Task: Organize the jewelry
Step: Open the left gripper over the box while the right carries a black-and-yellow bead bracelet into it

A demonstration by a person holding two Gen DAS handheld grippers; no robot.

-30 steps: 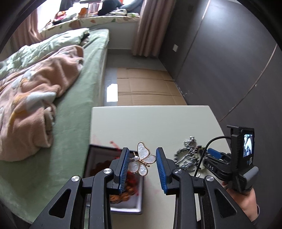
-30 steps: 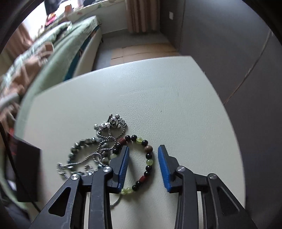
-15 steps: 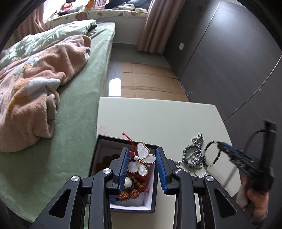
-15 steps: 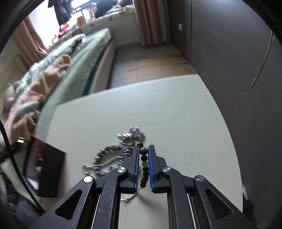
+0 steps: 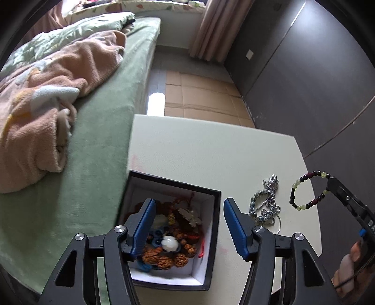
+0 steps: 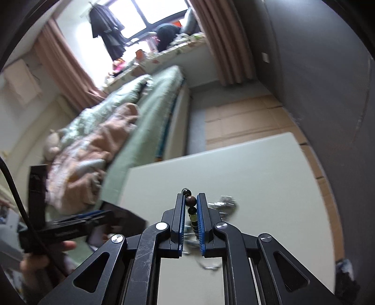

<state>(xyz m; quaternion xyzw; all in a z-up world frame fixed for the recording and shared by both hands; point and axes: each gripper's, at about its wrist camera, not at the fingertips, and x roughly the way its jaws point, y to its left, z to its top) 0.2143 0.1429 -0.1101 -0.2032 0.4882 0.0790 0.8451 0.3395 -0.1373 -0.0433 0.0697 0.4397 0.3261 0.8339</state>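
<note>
Blue-padded, the left tongs (image 5: 188, 226) are standing spread above the open black box (image 5: 214, 234) at the near left of the table (image 5: 199, 150), having just been opening, with nothing between the pads. A butterfly brooch (image 5: 190, 217) is lying inside the box on a heap of wooden beads (image 5: 164, 257) and red cord. Just right of the box, a tangle of silver chains (image 5: 266, 204) is resting on the table. Farther right, the right tongs (image 6: 189, 212) are pinching a bead bracelet (image 5: 307, 191), and its loop is hanging clear of the tabletop. Only the left view is showing that whole loop; the right view is showing just a few beads squeezed between the pads, plus a window (image 6: 150, 16) beyond the bed (image 5: 89, 164).
</note>
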